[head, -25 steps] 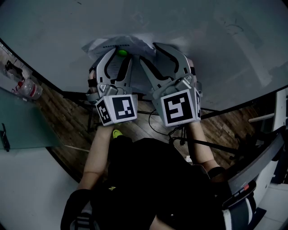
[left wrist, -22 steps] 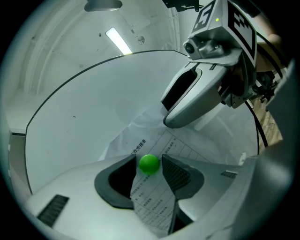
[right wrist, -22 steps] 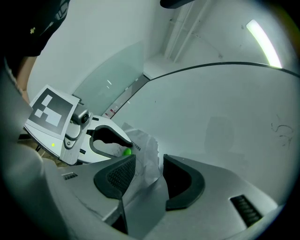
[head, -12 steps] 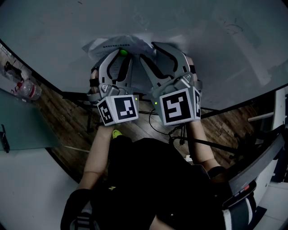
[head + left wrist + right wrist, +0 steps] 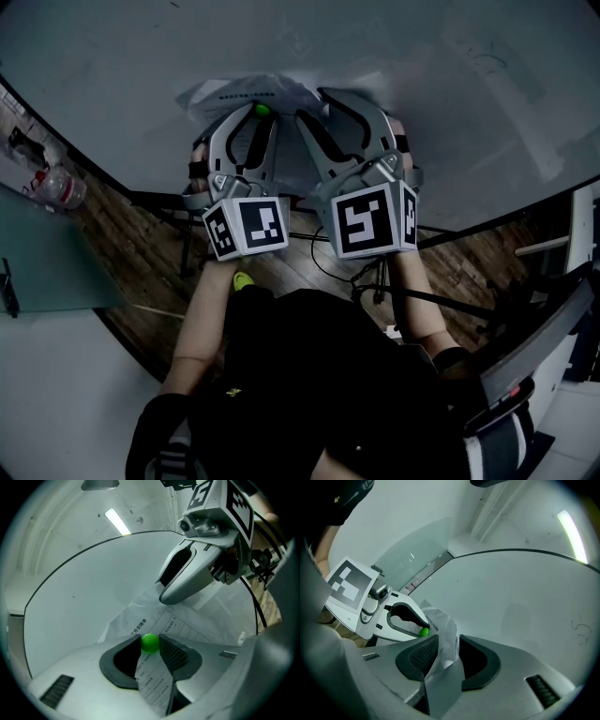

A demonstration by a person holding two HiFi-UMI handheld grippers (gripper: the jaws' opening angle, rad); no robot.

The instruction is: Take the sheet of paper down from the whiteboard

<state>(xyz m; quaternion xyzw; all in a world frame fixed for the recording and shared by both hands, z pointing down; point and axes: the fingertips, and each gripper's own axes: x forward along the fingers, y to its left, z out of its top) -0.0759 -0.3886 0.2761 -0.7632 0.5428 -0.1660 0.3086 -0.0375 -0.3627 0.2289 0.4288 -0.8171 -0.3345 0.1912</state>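
A crumpled printed sheet of paper [image 5: 239, 91] hangs on the whiteboard [image 5: 422, 112] under a small green ball magnet [image 5: 262, 110]. My left gripper [image 5: 255, 114] points level at the board. In the left gripper view its jaws have just been closing, and the left gripper [image 5: 150, 639] now pinches the magnet [image 5: 150, 642], with the paper [image 5: 183, 625] running between the pads. The jaws of my right gripper [image 5: 449, 639] have also been closing; a loose fold of the paper [image 5: 445, 630] stands between pads that are still apart. In that view the magnet [image 5: 423, 632] shows at the left jaws.
The whiteboard [image 5: 84, 592] fills the space ahead. A plastic bottle [image 5: 66, 187] lies low on the left beside a glass panel [image 5: 47, 262]. Cables [image 5: 347, 272] run over the wooden floor below. A chair [image 5: 525, 366] stands at the right.
Both grippers' jaws have narrowed at the paper's top edge. The hands have stayed where they were.
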